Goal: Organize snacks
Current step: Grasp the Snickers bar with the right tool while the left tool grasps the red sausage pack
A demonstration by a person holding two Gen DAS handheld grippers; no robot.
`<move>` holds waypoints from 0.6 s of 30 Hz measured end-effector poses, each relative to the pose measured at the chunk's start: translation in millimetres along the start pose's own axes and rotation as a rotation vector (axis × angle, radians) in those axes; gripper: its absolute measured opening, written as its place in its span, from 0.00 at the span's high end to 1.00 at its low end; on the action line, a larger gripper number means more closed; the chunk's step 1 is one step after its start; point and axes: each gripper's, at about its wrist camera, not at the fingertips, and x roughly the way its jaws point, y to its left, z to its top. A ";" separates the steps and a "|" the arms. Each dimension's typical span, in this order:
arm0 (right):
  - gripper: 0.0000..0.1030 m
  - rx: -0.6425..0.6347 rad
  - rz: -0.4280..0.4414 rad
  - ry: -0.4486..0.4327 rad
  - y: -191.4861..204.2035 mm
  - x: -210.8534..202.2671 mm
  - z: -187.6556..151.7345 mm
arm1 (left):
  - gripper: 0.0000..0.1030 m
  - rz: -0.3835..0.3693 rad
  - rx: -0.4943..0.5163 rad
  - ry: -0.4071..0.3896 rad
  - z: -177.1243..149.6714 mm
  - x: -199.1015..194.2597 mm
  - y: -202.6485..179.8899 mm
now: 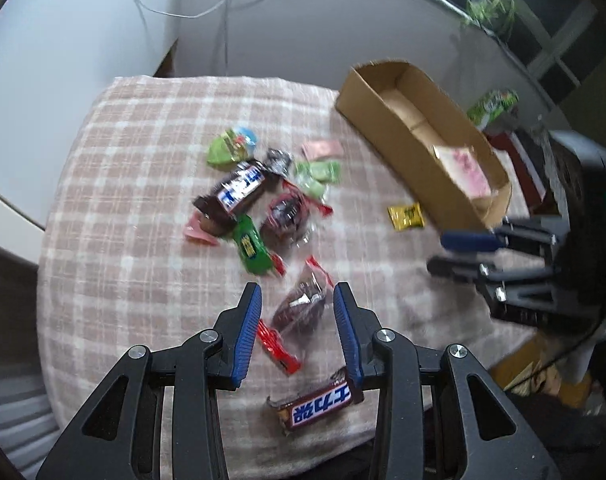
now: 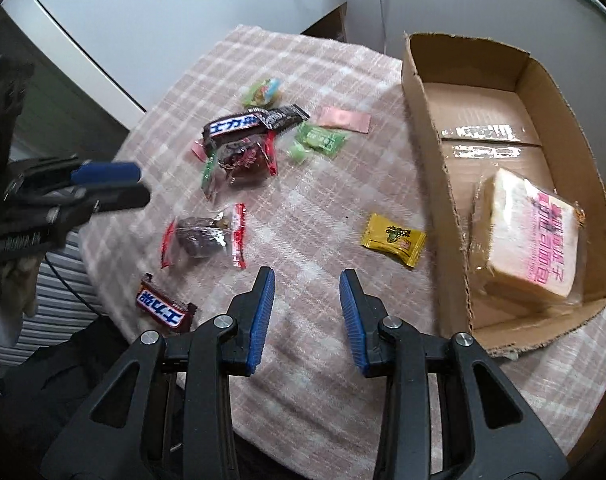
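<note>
My left gripper [image 1: 297, 292] hangs open over a dark snack in a clear wrapper with red ends [image 1: 299, 308]; the pads stand either side of it without touching. In the right wrist view, the right gripper [image 2: 307, 278] is open over bare cloth with nothing between its fingers. A yellow candy [image 2: 393, 238] lies just ahead of it to the right. The cardboard box [image 2: 427, 140] at the right holds a pink-labelled bread pack [image 2: 531, 240]. One chocolate bar [image 1: 319, 404] lies near the front edge, and another [image 1: 239, 190] sits in the pile of green, pink and dark sweets.
A pink checked cloth [image 1: 123, 200] covers the round table. A green carton [image 1: 493, 106] and a plant [image 1: 489, 4] stand beyond the box. Thin cables [image 1: 223, 20] hang against the wall behind. Striped fabric [image 2: 63, 280] lies below the table's left edge.
</note>
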 end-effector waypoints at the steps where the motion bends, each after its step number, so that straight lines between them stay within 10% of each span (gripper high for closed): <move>1: 0.66 0.007 0.007 0.009 -1.0 2.3 0.3 | 0.64 0.000 0.007 0.002 -2.0 1.2 -0.7; 18: 0.66 -0.594 0.144 0.107 123.8 30.4 -40.0 | 0.64 -0.027 0.207 0.133 -15.0 34.9 -0.1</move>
